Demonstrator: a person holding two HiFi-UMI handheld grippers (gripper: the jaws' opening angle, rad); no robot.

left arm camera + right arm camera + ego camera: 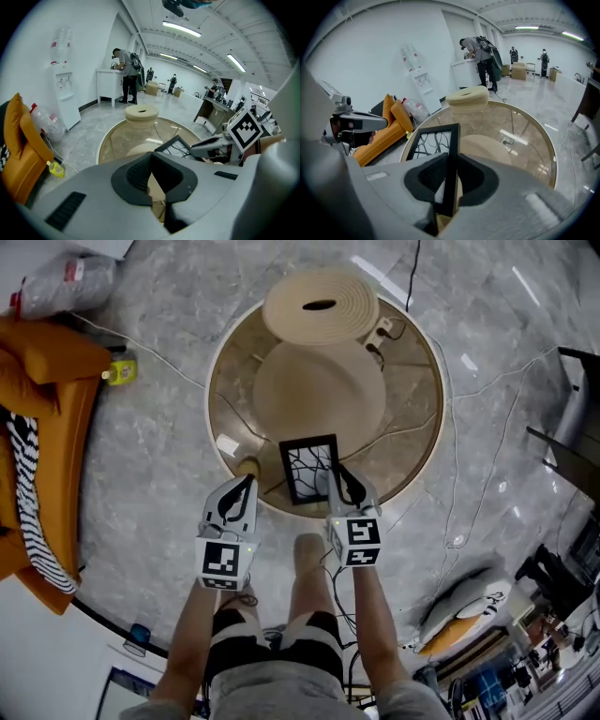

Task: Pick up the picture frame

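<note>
Our left gripper is clenched on nothing: its fingers meet at the tips, and only the glass bench shows beyond them. Just to the right of those fingers stands the picture frame, black-edged with a branching line pattern. Our right gripper pinches it by its right edge, the fingers grasping the moulding from both faces.

We judge the pick to be under way, with the frame tilted up over the near rim of the bench. No view settles whether its lower corner is clear of the glass. To do this well we would hold the grasp firm and the wrist steady, since a one-edge hold lets the free side sag or swing. We would raise the frame straight and have the left fingers ready to steady that free edge.

The left gripper view shows a water dispenser and a person at a white cabinet far ahead of the fingers, which the head view misses. The head view alone shows both grippers together and the frame's whole front. Only the right gripper view shows how deep the frame sits between the fingers: well into the pads.
</note>
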